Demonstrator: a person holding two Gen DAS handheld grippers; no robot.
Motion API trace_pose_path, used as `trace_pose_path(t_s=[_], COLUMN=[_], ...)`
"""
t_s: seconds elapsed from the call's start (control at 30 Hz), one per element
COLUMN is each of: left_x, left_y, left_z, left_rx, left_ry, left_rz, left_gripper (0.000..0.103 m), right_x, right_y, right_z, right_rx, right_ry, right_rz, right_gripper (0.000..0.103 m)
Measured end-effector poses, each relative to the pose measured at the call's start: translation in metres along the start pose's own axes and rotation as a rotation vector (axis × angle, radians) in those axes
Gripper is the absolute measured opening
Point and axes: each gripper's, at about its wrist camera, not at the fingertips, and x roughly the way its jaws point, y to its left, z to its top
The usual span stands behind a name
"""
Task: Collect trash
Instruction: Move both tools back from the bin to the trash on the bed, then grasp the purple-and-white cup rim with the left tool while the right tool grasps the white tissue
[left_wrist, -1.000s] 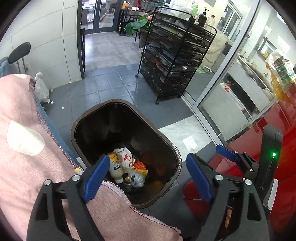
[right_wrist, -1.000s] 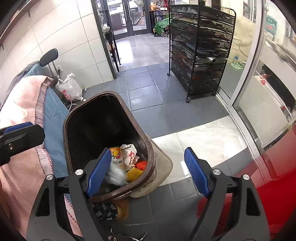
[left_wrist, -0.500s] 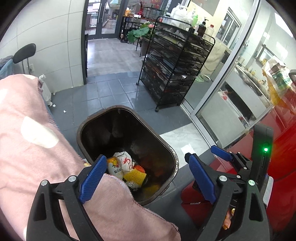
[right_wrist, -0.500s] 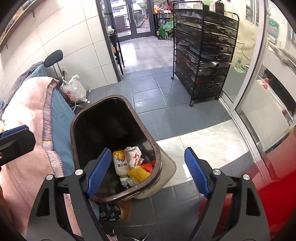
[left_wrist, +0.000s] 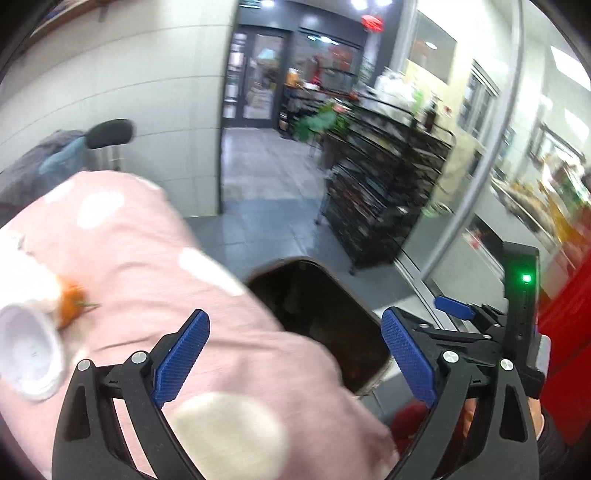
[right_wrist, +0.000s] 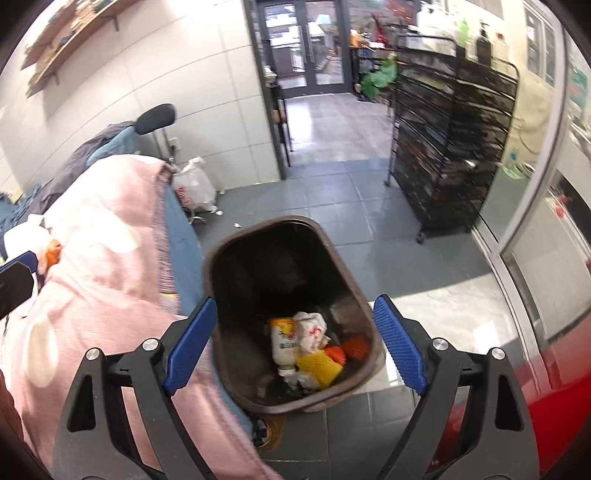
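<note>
Two claws spread wide, both empty. We see our right gripper (right_wrist: 293, 345) above the brown bin (right_wrist: 236, 254), trash at its 5 o'clock corner: bottle (right_wrist: 283, 341), yellow netting (right_wrist: 318, 367). Left gripper (left_wrist: 295, 360) hangs over the pink blanket (left_wrist: 147, 266), touching nothing.

Left claw (left_wrist: 293, 354) and right claw (right_wrist: 293, 343) both spread wide, nothing between the blue pads
</note>
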Motion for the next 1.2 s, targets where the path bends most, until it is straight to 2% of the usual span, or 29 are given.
trace_pose_path(t_s=[0.23, 0.4, 0.57, 0.67, 0.87, 1.2], left_x=[-0.032, -0.055, -0.057, -0.061, -0.068, -0.091], left_y=[0.051, 0.098, 0.145, 0.168, 0.190, 0.186], left_z=[-0.014, -0.027, -0.035, -0.040, -0.042, -0.052], left_rx=[-0.083, -0.181, -0.298, -0.340, -0.384, -0.383], left_ry=[-0.039, -0.062, -0.027, -0.025, -0.034, -0.092], left_rz=[0.162, 0.284, 0.380, 0.422, 0.459, 0.477], left_gripper=[0.090, 0.074, 0.059, 0.056, 0.049, 0.049], right_x=[-0.002, -0.007, -0.011, -0.013, -0.024, -0.015], right_y=[0.052, 0.087, 0.120, 0.138, 0.176, 0.226], right_z=[0.009, 0.014, 0.020, 0.022, 0.022, 0.026], right_rx=[-0.094, -0.163, -0.224, -0.250, -0.323, -0.449], right_ry=[0.009, 0.011, 0.017, 0.019, 0.010, 0.027], right_rz=[0.127, 0.202, 0.273, 0.306, 0.342, 0.370], right_gripper=[0.086, 0.086, 0.086, 0.086, 0.086, 0.086])
